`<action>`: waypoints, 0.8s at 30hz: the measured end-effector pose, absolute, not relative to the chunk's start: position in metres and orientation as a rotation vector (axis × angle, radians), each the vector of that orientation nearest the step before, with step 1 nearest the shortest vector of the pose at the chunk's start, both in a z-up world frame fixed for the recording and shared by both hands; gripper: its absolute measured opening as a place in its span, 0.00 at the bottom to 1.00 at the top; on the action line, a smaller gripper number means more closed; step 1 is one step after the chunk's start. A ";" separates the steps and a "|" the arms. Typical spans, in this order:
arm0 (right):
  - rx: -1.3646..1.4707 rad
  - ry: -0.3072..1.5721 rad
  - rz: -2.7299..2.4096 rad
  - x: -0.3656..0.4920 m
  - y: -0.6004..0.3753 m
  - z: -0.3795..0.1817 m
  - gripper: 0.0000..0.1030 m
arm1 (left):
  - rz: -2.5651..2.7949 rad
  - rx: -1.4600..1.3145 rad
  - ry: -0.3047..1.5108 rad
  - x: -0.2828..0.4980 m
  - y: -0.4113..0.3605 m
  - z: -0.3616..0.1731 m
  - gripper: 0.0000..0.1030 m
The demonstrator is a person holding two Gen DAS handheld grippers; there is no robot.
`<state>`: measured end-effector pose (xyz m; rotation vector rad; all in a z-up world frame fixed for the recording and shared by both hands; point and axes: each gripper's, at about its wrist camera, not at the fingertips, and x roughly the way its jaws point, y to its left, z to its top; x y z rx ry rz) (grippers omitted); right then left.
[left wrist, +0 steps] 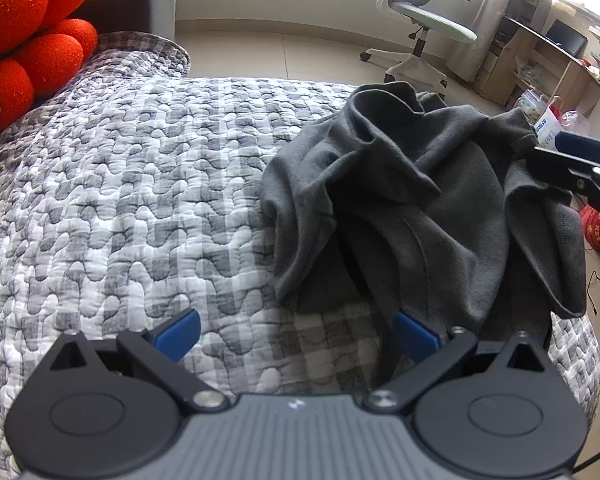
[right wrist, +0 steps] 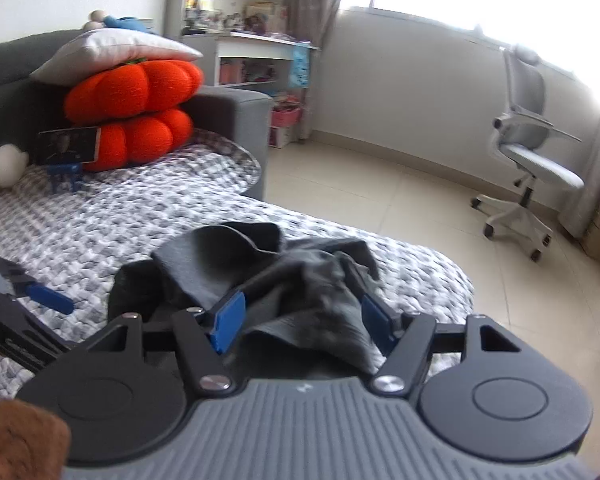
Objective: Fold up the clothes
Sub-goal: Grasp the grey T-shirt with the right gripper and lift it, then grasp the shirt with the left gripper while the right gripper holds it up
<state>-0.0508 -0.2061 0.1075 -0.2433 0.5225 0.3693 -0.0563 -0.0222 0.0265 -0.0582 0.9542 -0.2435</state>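
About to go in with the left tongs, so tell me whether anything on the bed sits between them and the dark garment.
Nothing visible does. The left tongs stand open over bare quilt, and the crumpled dark garment lies just ahead, its near edge by the right-hand finger. The orange cushions sit far off.

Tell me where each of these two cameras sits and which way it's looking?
Left wrist: sits on the left gripper, looking down along its open blue fingers at the dark grey garment on the quilted bed.
Right wrist: sits on the right gripper, fingers apart over the garment, facing the office chair.
Shared: garment, bed, orange cushions, chair, and each other's gripper.
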 end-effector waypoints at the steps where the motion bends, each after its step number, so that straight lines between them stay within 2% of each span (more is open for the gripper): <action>1: -0.281 0.518 0.401 -0.049 -0.195 0.108 0.67 | -0.238 -0.063 0.956 -0.056 -0.020 0.026 0.99; 7: -0.515 0.558 0.648 -0.023 -0.134 0.093 0.67 | -0.202 -0.097 0.960 -0.056 -0.003 0.024 0.99; 9: -0.625 0.542 0.672 -0.015 -0.123 0.087 0.73 | -0.186 -0.107 0.964 -0.057 0.004 0.022 0.99; 13: -0.741 0.606 0.718 0.008 -0.109 0.073 0.73 | -0.165 -0.146 0.944 -0.057 0.022 0.023 0.99; 17: -0.853 0.577 0.748 0.011 -0.093 0.058 0.72 | -0.141 -0.183 0.956 -0.053 0.036 0.018 0.99; 19: -0.853 0.576 0.761 0.015 -0.088 0.055 0.64 | -0.133 -0.209 0.959 -0.052 0.043 0.016 0.99; 20: -0.851 0.577 0.768 0.017 -0.085 0.053 0.40 | -0.129 -0.222 0.956 -0.052 0.046 0.016 0.99; 21: -0.849 0.577 0.764 0.018 -0.083 0.053 0.07 | -0.129 -0.229 0.957 -0.051 0.048 0.016 0.99; 24: -0.802 0.544 0.726 0.020 -0.085 0.063 0.05 | -0.149 -0.236 0.957 -0.053 0.049 0.016 0.99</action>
